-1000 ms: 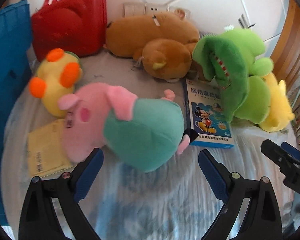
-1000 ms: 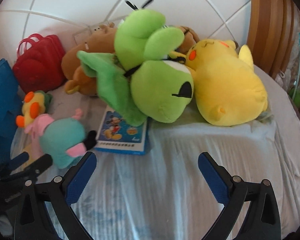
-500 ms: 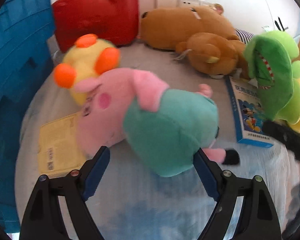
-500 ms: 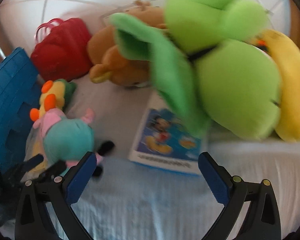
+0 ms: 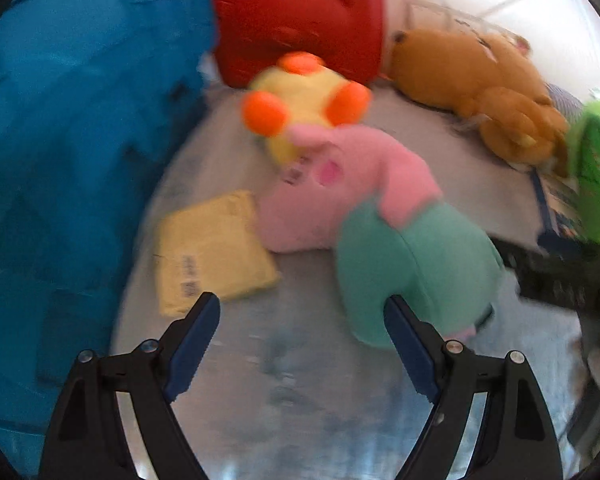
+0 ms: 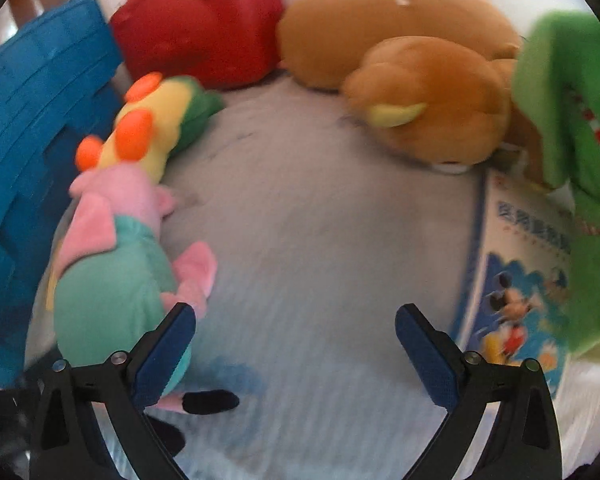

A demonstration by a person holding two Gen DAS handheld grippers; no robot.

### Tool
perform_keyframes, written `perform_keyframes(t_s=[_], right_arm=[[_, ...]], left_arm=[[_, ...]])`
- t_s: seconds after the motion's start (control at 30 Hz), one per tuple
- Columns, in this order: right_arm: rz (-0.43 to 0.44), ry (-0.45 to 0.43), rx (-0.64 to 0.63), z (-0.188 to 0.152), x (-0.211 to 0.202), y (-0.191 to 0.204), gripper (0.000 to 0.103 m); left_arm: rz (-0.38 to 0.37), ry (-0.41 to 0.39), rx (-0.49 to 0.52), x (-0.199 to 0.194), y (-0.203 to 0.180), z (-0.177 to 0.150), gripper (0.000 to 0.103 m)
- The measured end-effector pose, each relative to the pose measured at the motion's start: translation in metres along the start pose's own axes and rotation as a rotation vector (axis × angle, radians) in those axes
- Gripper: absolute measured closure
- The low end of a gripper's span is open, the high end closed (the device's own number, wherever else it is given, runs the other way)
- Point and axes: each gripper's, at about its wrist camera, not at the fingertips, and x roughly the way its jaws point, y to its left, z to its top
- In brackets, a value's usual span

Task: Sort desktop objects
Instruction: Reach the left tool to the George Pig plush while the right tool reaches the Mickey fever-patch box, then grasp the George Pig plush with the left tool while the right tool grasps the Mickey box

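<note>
A pink pig plush in a teal dress lies on the grey sheet; it also shows in the right wrist view. My left gripper is open and empty, its right finger against the teal dress. A yellow packet lies beyond its left finger. My right gripper is open and empty over bare sheet, between the pig and a blue Mickey Mouse box. A yellow-and-orange plush lies behind the pig.
A blue fabric bin stands at the left, a red bag at the back. A brown bear plush and a green plush lie at the back right. The right gripper's dark body shows at the left view's right edge.
Both grippers have swung left. The left one now faces the yellow packet and the blue bin. The right one has left the green plush and faces the sheet beside the pig.
</note>
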Motion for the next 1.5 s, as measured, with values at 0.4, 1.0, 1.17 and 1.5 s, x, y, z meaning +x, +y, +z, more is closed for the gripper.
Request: perform_keyframes(t_s=[0.4, 1.0, 1.17, 1.5], right_arm=[[0.083, -0.021, 0.082, -0.036, -0.043, 0.041, 0.005], [-0.413, -0.099, 0.252, -0.019, -0.036, -0.087, 0.0], [-0.456, -0.131, 0.254, -0.017, -0.03, -0.088, 0.0], [-0.423, -0.098, 0.29, -0.023, -0.021, -0.093, 0.0]], left_arm=[[-0.152, -0.011, 0.003, -0.011, -0.008, 0.014, 0.018], [-0.152, 0.11, 0.064, 0.066, -0.07, 0.019, 0.008], [-0.15, 0.1, 0.072, 0.069, -0.071, 0.018, 0.008], [-0.165, 0.101, 0.104, 0.065, -0.078, 0.014, 0.008]])
